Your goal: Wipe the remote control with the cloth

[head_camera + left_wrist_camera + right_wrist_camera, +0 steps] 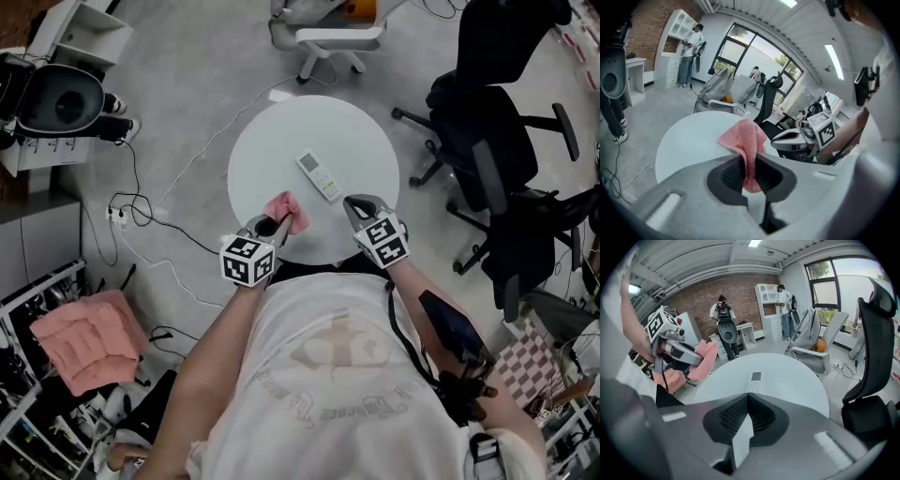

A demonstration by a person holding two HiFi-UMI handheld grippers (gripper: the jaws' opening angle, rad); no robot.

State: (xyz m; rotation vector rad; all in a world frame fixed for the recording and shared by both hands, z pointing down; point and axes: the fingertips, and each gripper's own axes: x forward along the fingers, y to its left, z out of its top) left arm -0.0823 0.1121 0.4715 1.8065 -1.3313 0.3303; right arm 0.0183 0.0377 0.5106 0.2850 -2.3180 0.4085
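Two grippers: one in each hand, both at the near rim of the table (281, 141) in the head view.
Left gripper (272, 225): at 7 o'clock on the rim, jaws clamped on the cloth.
Cloth (288, 212): pink, one fold pinched between the left jaws. The rest bunches out past the tips toward 1 o'clock, over the table top. Whether it touches the top cannot be told.
Right gripper (356, 203): at 5 o'clock on the rim. Its jaws are closed together with nothing between them, and it points toward 11 o'clock, at the remote.
Remote (319, 174): white and flat, near the middle of the table. It runs from about 10 to about 4 o'clock with the screen end at 10. It lies apart from both grippers and from the cloth. In the right gripper view it lies at 12 o'clock beyond the closed tips.
Table: round, white, with nothing else on it but the remote.
Black chairs (497, 141): at 3 o'clock from the table, near it.
White chair (333, 37): at 12 o'clock, beyond the far rim.
Towel (80, 342): pink and folded, at 8 o'clock, well apart from the table.
Cables (141, 216): on the grey floor at 9 o'clock.
People (723, 315): two stand far off by the white shelves (765, 298), at 12 o'clock in the right gripper view.
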